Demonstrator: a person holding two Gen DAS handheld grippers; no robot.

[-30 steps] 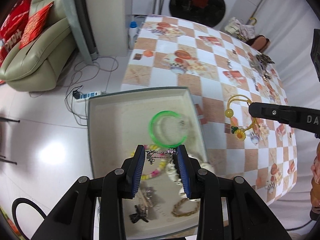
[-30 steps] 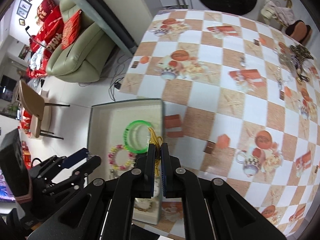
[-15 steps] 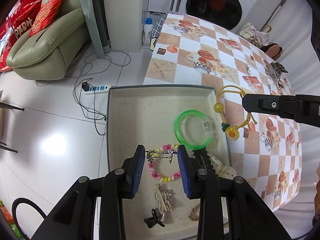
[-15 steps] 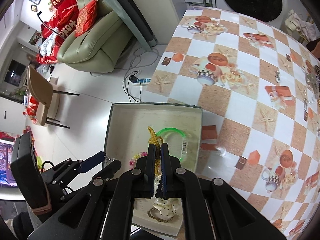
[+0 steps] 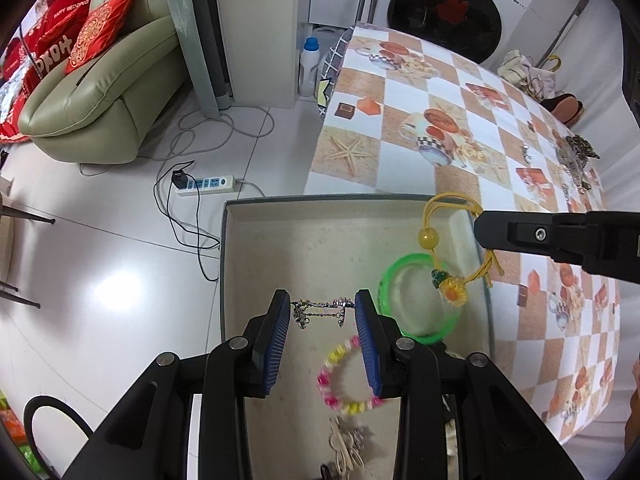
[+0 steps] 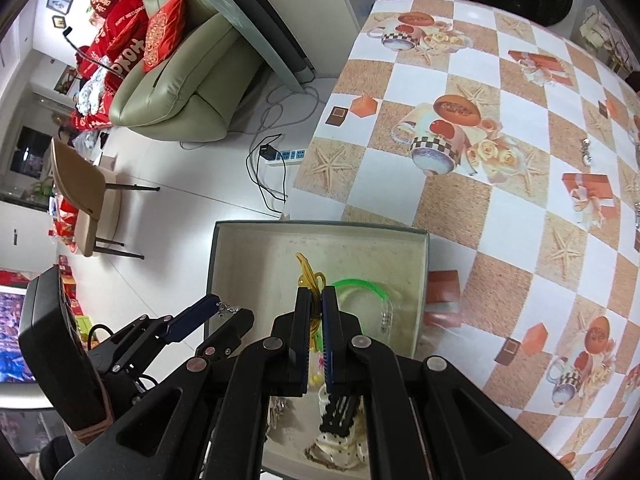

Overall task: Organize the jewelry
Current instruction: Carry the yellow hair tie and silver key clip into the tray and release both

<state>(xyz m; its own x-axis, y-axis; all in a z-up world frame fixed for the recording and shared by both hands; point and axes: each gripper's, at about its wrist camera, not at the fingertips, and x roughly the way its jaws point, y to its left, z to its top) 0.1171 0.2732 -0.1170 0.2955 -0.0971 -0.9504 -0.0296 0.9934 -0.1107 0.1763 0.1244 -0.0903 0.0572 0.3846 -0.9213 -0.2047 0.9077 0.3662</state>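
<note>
While both grippers hang over the shallow beige box (image 5: 320,216), the left gripper (image 5: 322,312) fingers pinch a silver chain bracelet (image 5: 318,309) stretched crosswise; at three o'clock, the right gripper (image 6: 316,300) clamps a yellow cord bracelet (image 5: 440,248) above the green plastic bangle (image 5: 404,276).

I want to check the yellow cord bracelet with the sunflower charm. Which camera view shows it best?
The left wrist view: the whole yellow cord bracelet hangs side-on from the right hand-held gripper, with bead and sunflower visible. The right wrist view shows only a cord loop beyond the shut jaws.
</note>
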